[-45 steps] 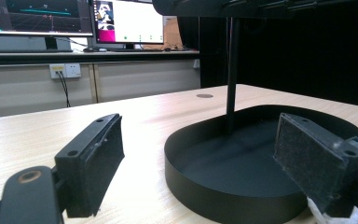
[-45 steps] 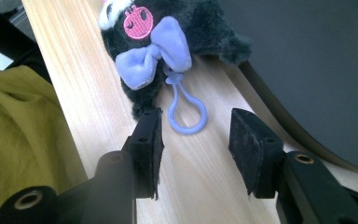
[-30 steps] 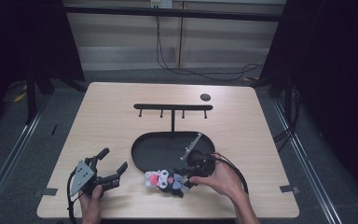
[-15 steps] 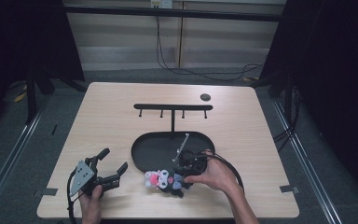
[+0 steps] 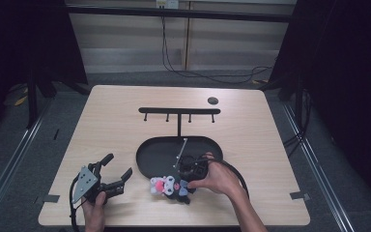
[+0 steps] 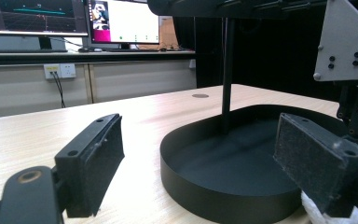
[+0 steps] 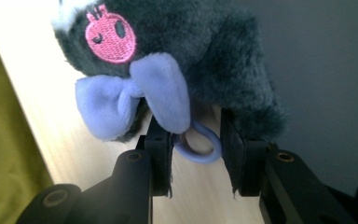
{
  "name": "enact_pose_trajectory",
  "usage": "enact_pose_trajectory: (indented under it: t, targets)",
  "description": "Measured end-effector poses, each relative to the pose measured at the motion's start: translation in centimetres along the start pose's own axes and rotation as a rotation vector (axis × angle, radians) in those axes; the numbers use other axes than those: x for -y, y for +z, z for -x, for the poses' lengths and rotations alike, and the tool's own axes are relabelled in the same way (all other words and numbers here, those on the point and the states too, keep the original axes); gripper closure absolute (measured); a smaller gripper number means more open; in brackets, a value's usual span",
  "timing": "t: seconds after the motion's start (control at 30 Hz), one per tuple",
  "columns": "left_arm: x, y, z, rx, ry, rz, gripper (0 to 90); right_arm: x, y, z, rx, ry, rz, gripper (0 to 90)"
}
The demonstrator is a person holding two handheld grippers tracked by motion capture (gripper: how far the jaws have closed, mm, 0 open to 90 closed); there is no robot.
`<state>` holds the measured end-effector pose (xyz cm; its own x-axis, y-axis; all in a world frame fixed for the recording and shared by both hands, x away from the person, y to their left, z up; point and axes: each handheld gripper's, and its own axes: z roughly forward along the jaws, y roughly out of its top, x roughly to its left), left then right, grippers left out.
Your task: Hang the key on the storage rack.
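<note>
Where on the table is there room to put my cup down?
Bare wood left of the black tray and above the left gripper; also right of the rack. It is crowded at the front, where the right gripper meets the plush toy.

Pale wood tabletop (image 5: 116,140): small dark round disc (image 5: 213,100) near far edge; grey tape pieces at near-left (image 5: 48,198) and near-right (image 5: 297,195) corners. Floor beyond: black cables (image 5: 212,75). Back bench: two lit monitors (image 6: 121,21); white wall sockets (image 6: 59,71) beneath.

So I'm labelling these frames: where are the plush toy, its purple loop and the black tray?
plush toy (image 7: 214,56), right gripper view, dark fur.
purple loop (image 7: 204,145), right gripper view, ring between the jaws.
black tray (image 5: 149,162), high view, left floor.
</note>
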<state>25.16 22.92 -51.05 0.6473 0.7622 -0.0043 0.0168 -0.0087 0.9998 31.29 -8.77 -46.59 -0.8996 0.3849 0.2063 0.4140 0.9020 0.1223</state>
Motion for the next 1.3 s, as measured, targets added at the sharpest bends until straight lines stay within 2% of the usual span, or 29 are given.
enact_pose_trajectory:
  t: [0.2,0.3,0.6,0.77,0.83,1.17,1.3]
  targets:
    - [0.0,0.0,0.0,-0.001,0.001,-0.001,15.5,-0.4,-0.5,-0.6,0.031,-0.026,-0.029,70.4]
    - [0.0,0.0,0.0,-0.002,0.001,-0.001,15.4,-0.3,-0.6,-0.9,0.031,-0.029,-0.039,72.7]
    - [0.0,0.0,0.0,-0.001,0.003,-0.003,15.4,-0.3,-1.0,-1.8,0.044,-0.041,-0.037,86.4]
    - [0.0,0.0,0.0,-0.001,0.003,-0.003,15.4,-0.8,-0.7,-2.1,0.065,-0.054,-0.049,85.9]
    - [0.0,0.0,0.0,0.000,0.003,-0.003,15.4,-1.1,-0.5,-2.1,0.069,-0.045,-0.052,83.5]
    - [0.0,0.0,0.0,0.002,0.001,-0.001,15.4,-2.1,0.4,-1.6,0.051,-0.065,-0.089,83.4]
    - [0.0,0.0,0.0,0.003,0.002,-0.002,15.4,-2.6,0.6,-1.9,0.079,-0.104,-0.130,83.5]
